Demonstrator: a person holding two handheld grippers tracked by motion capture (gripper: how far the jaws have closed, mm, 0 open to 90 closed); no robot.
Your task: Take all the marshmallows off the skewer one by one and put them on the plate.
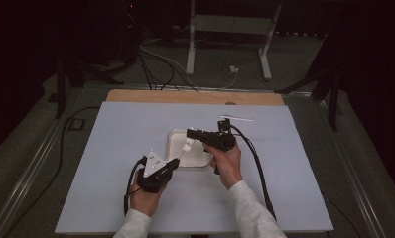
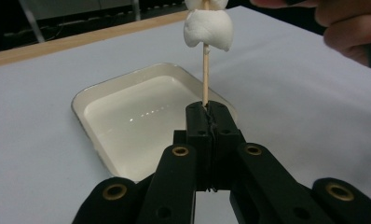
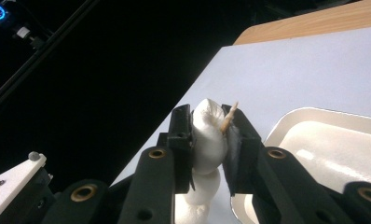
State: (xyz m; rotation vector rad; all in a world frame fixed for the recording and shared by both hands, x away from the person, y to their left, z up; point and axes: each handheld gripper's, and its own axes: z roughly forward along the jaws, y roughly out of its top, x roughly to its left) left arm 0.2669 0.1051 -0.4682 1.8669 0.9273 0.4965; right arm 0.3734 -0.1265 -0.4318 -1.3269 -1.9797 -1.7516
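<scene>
Left gripper [image 2: 207, 109] fingers clamp the skewer [image 2: 205, 74] at lower centre; right gripper [image 3: 210, 123] fingers squeeze the top marshmallow [image 3: 207, 135] mid-frame.

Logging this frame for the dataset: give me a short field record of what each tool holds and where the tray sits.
left tool: shut on thin wooden skewer, upright
right tool: shut on top white marshmallow, skewer tip poking through
second white marshmallow: on the skewer, below the jaws
shallow white rectangular tray: on pale blue table cover, under the skewer
</scene>
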